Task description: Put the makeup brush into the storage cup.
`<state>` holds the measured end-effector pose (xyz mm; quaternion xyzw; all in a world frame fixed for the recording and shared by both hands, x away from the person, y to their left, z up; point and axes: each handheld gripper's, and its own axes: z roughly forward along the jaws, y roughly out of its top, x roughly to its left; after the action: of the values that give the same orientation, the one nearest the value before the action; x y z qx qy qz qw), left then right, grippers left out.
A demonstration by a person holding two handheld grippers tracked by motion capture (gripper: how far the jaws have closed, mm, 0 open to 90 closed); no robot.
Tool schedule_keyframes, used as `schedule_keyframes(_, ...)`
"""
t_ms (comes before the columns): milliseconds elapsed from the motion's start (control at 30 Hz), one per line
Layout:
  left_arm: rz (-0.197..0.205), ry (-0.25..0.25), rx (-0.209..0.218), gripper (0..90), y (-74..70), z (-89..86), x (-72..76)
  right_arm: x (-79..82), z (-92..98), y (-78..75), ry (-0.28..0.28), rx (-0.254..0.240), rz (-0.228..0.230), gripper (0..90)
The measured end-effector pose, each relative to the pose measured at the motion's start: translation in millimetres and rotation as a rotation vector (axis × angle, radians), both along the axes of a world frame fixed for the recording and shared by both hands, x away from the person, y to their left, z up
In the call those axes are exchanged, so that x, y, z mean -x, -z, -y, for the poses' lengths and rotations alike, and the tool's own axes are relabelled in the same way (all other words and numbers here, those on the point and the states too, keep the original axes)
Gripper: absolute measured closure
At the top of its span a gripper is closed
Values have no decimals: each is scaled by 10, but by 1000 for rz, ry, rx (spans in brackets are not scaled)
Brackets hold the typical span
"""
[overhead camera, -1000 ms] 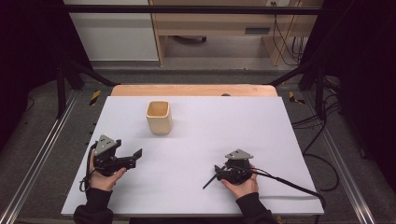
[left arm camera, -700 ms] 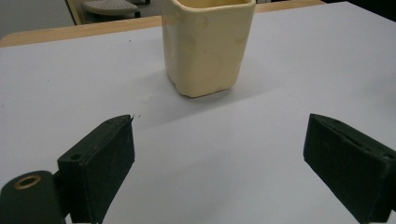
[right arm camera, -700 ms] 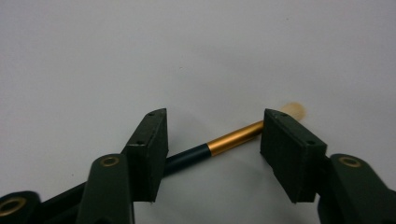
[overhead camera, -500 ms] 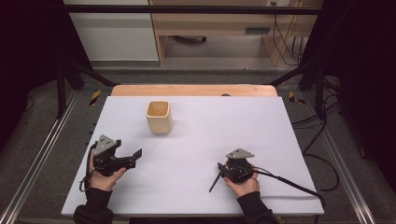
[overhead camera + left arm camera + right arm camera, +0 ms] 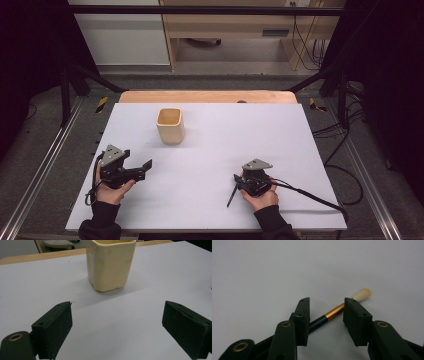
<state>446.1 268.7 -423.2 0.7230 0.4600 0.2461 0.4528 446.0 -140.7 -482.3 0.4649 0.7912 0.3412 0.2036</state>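
A cream square cup stands upright on the white table top, left of centre toward the back. My left gripper rests at the front left with its jaws wide open and nothing between them; its own view faces the cup over my left gripper. My right gripper sits at the front right over a paintbrush. The paintbrush has a dark handle, a gold ferrule and a pale tip. It lies slantwise between the jaws of my right gripper, which have just been closing; gaps remain at both pads.
A wooden strip edges the table's far side. Metal frame rails run along both sides on the floor. The right gripper's cable trails off to the front right corner. Shelving stands beyond the table.
The right gripper's jaws have narrowed around the brush, and the brush handle sticking out at its lower left has swung slightly. The left hand and the cup have not moved.
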Motion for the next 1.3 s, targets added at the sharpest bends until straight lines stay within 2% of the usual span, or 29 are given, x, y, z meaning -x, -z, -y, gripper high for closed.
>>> schedule_keyframes(133,-1,0,0,88,2,0,-1,-5,12,-13,-11,-5,-10,646)
schedule_keyframes(233,-2,1,1,88,1,0,-1,-18,34,-7,-25,5,2,689)
schedule_keyframes(433,-3,3,0,89,2,-2,-2,-31,63,-21,-19,-19,-23,765)
schedule_keyframes(500,-3,4,0,89,2,-2,-2,-46,77,-19,-27,-4,-15,780)
schedule_keyframes(700,-2,5,-1,90,4,-1,-3,-75,92,-35,-37,1,-31,827)
schedule_keyframes(767,-2,6,0,90,4,-1,-3,-87,98,-45,-44,-6,-43,828)
schedule_keyframes(800,-2,6,-2,90,4,-1,-3,-102,110,-42,-52,11,-35,829)
schedule_keyframes(933,-3,7,-1,90,6,0,-5,-131,130,-45,-71,25,-32,825)
schedule_keyframes(1100,-5,10,-2,90,10,3,-11,-140,140,-66,-74,27,-25,719)
schedule_keyframes(1200,-11,9,-2,90,16,-1,-18,-147,171,-135,-82,6,-25,669)
schedule_keyframes(1267,-13,9,-2,89,20,-5,-22,-156,198,-193,-83,-7,-33,643)
schedule_keyframes(1300,-13,10,-1,89,20,-6,-24,-156,215,-247,-79,-29,-51,628)
